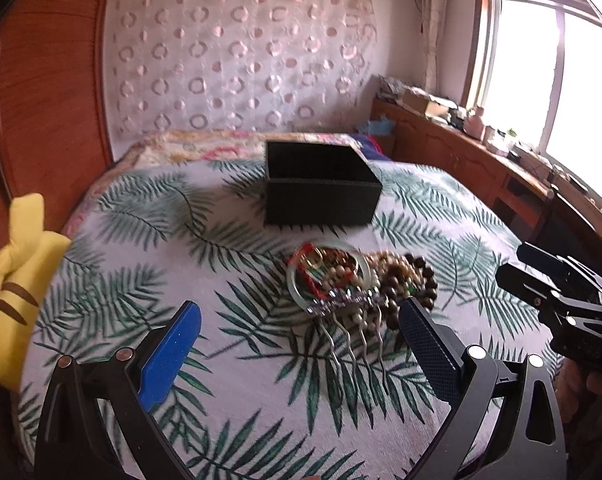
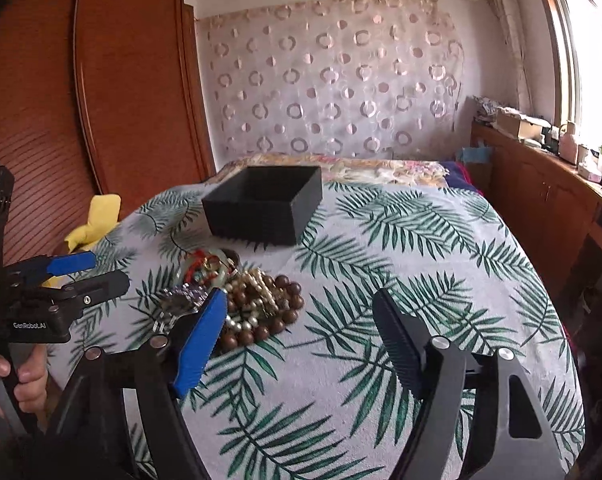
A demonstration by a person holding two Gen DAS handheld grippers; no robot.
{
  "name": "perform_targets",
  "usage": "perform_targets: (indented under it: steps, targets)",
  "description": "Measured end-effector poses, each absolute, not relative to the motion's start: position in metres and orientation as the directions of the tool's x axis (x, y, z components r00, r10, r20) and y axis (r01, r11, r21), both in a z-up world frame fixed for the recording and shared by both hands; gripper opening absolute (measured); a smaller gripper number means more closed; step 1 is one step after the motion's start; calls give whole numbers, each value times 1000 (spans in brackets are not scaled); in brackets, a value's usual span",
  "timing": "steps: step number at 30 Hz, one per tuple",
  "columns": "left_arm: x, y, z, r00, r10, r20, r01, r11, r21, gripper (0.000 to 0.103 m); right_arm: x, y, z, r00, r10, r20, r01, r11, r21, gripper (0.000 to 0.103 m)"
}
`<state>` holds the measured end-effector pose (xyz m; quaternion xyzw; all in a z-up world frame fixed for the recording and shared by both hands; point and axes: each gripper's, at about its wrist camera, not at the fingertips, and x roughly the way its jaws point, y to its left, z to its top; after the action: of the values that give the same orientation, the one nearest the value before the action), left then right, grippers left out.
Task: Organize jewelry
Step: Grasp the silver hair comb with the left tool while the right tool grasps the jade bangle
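The jewelry pile (image 1: 353, 284) looked tangled and slippery; the stiff hair comb (image 1: 347, 320) seemed easiest to grasp. The left gripper (image 1: 301, 344) and the right gripper (image 2: 301, 336) were held wide open and empty.

Daylit from blown-out window (image 1: 541, 80) at right, soft shadow beneath box (image 2: 263, 204), slight motion blur, strong fisheye bending at edges.

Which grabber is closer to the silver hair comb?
Left. The left gripper has the hair comb between its open fingers; the right gripper sits off to the comb's right.
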<state>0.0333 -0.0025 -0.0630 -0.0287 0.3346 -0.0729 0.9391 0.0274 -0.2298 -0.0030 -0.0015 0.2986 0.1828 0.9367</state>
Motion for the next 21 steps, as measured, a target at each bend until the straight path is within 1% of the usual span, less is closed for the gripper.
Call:
perform_targets:
  steps: [4,8,9,11,12,14,16,17,19,21]
  targets:
    - [41,-11,-75,725,-210,-656,161,978,-134,95,28,-237,-9,751,335,-569,-333,936,111,78]
    - [50,-21,-85,674,-250,-695,205,967,-149,81,29,-241,-14,747,328,-578,-326,939,112,78]
    - [53,-22,-88,661,-264,-702,215,964,-159,79,29,-241,-14,747,327,-579,-325,939,111,78]
    - [57,-25,-92,640,-276,-717,224,960,-170,70,29,-241,-17,744,326,-583,-326,939,109,78]
    - [60,-26,-95,628,-287,-723,231,956,-179,68,29,-241,-18,744,326,-584,-327,939,107,78]
    - [64,-28,-98,611,-297,-734,238,953,-188,60,29,-239,-19,740,327,-587,-330,938,105,78]
    - [67,-29,-100,594,-304,-745,241,951,-195,56,29,-238,-20,737,328,-591,-334,937,103,78]
    - [68,-30,-102,589,-304,-749,239,951,-198,52,29,-238,-20,737,328,-591,-335,937,102,78]
    - [70,-31,-104,587,-294,-755,232,954,-191,49,29,-238,-20,734,328,-595,-335,937,102,78]
    - [71,-32,-104,587,-285,-758,235,956,-177,49,30,-237,-21,730,328,-600,-338,936,101,78]
